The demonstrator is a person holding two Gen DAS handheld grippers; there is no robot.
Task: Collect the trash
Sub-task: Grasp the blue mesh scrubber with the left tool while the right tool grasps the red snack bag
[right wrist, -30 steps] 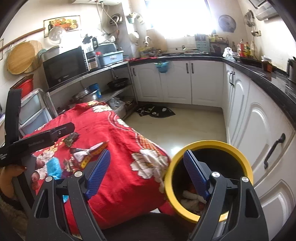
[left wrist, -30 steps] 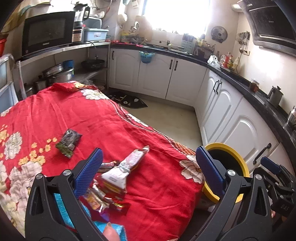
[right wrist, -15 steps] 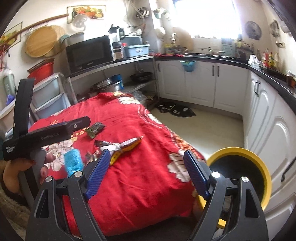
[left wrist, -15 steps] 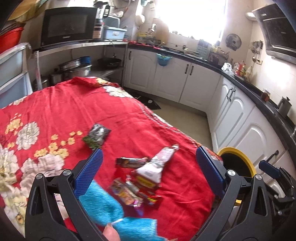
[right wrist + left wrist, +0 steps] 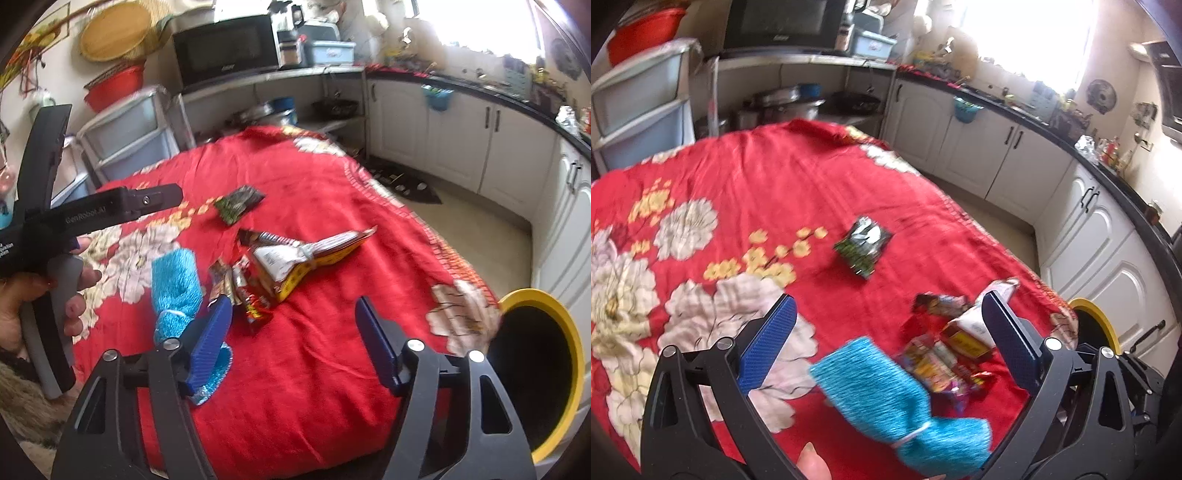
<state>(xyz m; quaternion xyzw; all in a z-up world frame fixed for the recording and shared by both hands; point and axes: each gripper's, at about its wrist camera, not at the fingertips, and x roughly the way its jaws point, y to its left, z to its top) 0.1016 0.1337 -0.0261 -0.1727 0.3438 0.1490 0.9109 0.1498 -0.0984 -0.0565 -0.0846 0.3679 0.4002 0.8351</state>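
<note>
Crinkly foil wrappers [image 5: 273,269] lay heaped mid-cloth on the red floral tablecloth [image 5: 314,184], with a flat dark-green pouch [image 5: 238,201] apart at 11 o'clock and a fuzzy blue knit cloth [image 5: 175,284] just beside at 9 o'clock. Right gripper [image 5: 293,325] hung at the heap's 6 o'clock, ribbed blue pads closing with nothing between them; left gripper [image 5: 886,332] stood wide apart and empty over the same pile. Round yellow-rimmed bin [image 5: 569,332] sat off the table edge at 4 o'clock.
</note>
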